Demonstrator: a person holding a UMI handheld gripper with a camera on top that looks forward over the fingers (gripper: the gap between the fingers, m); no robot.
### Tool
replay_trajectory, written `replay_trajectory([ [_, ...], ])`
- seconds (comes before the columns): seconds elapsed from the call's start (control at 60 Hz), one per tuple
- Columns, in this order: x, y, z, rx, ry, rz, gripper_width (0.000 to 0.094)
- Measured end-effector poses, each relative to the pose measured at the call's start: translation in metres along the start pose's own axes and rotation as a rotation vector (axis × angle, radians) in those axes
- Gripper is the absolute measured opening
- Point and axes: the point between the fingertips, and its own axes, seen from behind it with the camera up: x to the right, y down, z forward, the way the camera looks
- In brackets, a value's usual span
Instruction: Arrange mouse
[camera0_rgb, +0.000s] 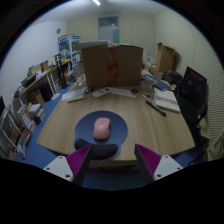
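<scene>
A: Where were your fingers at that moment?

B: Your gripper (113, 160) was spread wide and held nothing. 2 fingers (77, 160) showed, at 7 and 5 o'clock, with open air between the pads.

A: And the mouse?

B: 1 mouse (102, 127), pinkish, sat just ahead of your fingers toward 12 o'clock, a little left of centre. It rested on 1 dark round mouse pad (118, 133), which lay on the wooden table (60, 125).

A: How would you have expected it to handle?

B: I judged it light, rigid and smooth-shelled, so likely slippery. You would have done best to pinch its 2 long sides near the middle, low on the shell, not the domed top.

A: Anything farther out?

B: 1 cardboard box (112, 65) stood on the table's far edge at 12 o'clock. 1 dark monitor (193, 92) was at 3 o'clock. The papers beside the box were too small to count.
</scene>
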Motion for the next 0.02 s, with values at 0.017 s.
replay_trajectory([
  [0.017, 0.0053, 0.0045, -0.0044, -0.003, 0.003, -0.002, 0.0849],
])
